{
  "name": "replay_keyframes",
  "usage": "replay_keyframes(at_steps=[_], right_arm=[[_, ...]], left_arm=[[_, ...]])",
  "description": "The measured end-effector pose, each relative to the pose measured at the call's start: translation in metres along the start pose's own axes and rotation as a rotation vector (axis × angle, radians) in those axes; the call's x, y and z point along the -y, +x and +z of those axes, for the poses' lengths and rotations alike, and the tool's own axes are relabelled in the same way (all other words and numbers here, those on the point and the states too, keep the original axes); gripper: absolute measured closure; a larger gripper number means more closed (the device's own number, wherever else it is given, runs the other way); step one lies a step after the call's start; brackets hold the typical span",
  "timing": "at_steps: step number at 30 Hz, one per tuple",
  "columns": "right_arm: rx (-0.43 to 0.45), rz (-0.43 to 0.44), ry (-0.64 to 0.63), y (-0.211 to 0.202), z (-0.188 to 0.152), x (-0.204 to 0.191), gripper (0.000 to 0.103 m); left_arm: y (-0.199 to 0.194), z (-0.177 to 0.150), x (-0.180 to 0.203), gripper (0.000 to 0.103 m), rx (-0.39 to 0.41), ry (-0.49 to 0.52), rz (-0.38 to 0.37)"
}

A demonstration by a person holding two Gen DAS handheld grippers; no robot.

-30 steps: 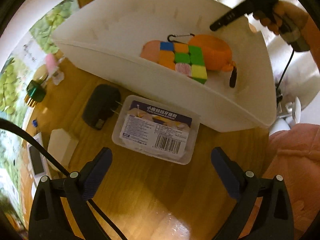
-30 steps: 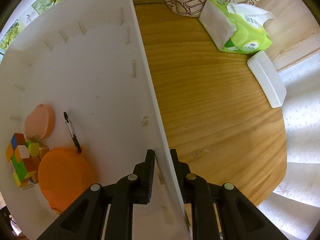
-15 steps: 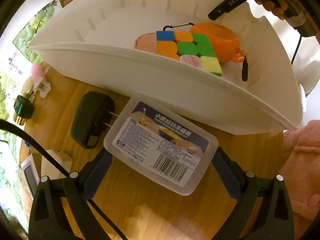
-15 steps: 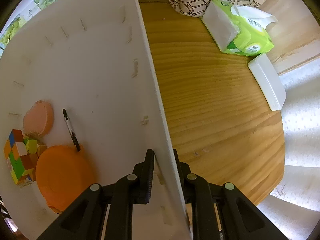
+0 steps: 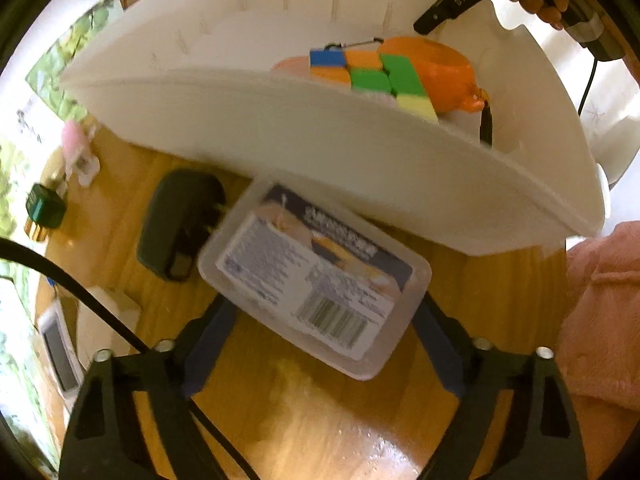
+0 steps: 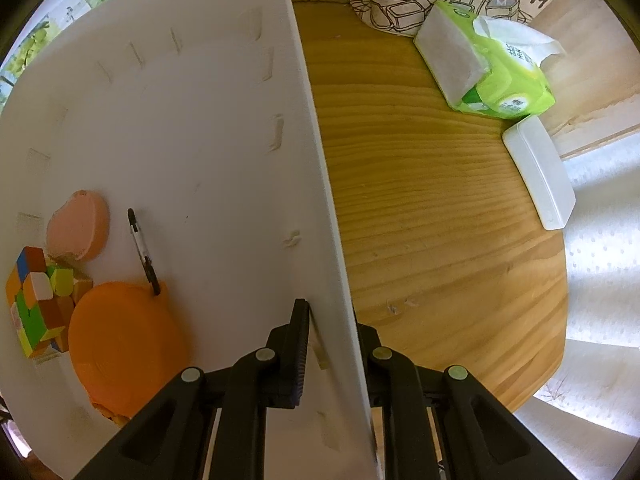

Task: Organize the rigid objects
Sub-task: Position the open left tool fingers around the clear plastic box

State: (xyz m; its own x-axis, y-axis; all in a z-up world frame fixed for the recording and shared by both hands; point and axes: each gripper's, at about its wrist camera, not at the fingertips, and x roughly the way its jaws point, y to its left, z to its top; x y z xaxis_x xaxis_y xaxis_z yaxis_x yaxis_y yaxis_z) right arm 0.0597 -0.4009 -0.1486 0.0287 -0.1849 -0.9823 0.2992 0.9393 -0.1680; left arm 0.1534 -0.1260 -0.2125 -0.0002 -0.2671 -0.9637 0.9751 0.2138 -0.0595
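A clear plastic box (image 5: 316,280) with a printed label and barcode lies on the wooden table, just in front of the white bin (image 5: 280,148). My left gripper (image 5: 324,312) straddles it; its jaws are closing and both pads meet the box's sides. In the bin lie a colour cube (image 5: 372,76), an orange round case (image 5: 436,68), a pink piece (image 6: 78,226) and a black clip (image 6: 140,248). My right gripper (image 6: 330,316) is shut on the bin's side wall (image 6: 316,184), with one finger inside and one outside.
A black plug adapter (image 5: 176,228) lies left of the box, touching it. Farther left are a green bottle (image 5: 44,210), a pink item (image 5: 74,144) and a white device (image 5: 60,352). Right of the bin lie a green wipes pack (image 6: 492,76) and a white case (image 6: 538,176).
My left gripper has come down over the clear box, and its fingers have drawn in against the box's sides. The right gripper keeps its hold on the bin wall.
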Motion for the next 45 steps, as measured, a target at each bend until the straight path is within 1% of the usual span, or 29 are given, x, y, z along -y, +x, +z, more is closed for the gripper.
replay_keyframes(at_steps=[3, 6, 12, 16, 23, 29, 31, 36, 40, 41, 45], right_arm=[[-0.005, 0.004, -0.009, 0.001, 0.0, -0.001, 0.089], [-0.006, 0.006, -0.025, 0.001, 0.001, -0.002, 0.089], [-0.007, 0.003, -0.058, 0.001, 0.002, -0.003, 0.09], [-0.004, 0.006, -0.071, 0.002, 0.001, -0.005, 0.09], [0.0, 0.014, -0.105, 0.003, -0.001, -0.007, 0.09], [0.002, 0.015, -0.135, 0.003, -0.003, -0.008, 0.091], [0.004, 0.02, -0.142, 0.003, -0.004, -0.008, 0.092], [0.005, 0.026, -0.171, 0.001, -0.005, -0.009, 0.092], [0.006, 0.028, -0.197, 0.002, -0.007, -0.01, 0.093], [0.007, 0.029, -0.203, 0.001, -0.007, -0.01, 0.094], [0.008, 0.037, -0.228, 0.0, -0.009, -0.011, 0.094]], left_arm=[[-0.002, -0.008, 0.005, 0.028, 0.01, 0.024, 0.044], [-0.004, -0.013, 0.008, 0.032, 0.02, 0.006, 0.051], [-0.009, -0.022, 0.009, 0.035, 0.04, -0.025, 0.073], [-0.011, -0.026, 0.019, 0.037, 0.052, -0.036, 0.111], [-0.014, -0.032, 0.038, 0.039, 0.062, -0.084, 0.138], [-0.02, -0.04, 0.054, 0.04, 0.073, -0.174, 0.169], [-0.021, -0.044, 0.045, 0.04, 0.076, -0.206, 0.177], [-0.031, -0.052, 0.051, 0.04, 0.089, -0.279, 0.193], [-0.033, -0.056, 0.058, 0.04, 0.097, -0.34, 0.223], [-0.033, -0.046, 0.057, 0.041, 0.099, -0.354, 0.227], [-0.041, -0.048, 0.063, 0.041, 0.122, -0.427, 0.245]])
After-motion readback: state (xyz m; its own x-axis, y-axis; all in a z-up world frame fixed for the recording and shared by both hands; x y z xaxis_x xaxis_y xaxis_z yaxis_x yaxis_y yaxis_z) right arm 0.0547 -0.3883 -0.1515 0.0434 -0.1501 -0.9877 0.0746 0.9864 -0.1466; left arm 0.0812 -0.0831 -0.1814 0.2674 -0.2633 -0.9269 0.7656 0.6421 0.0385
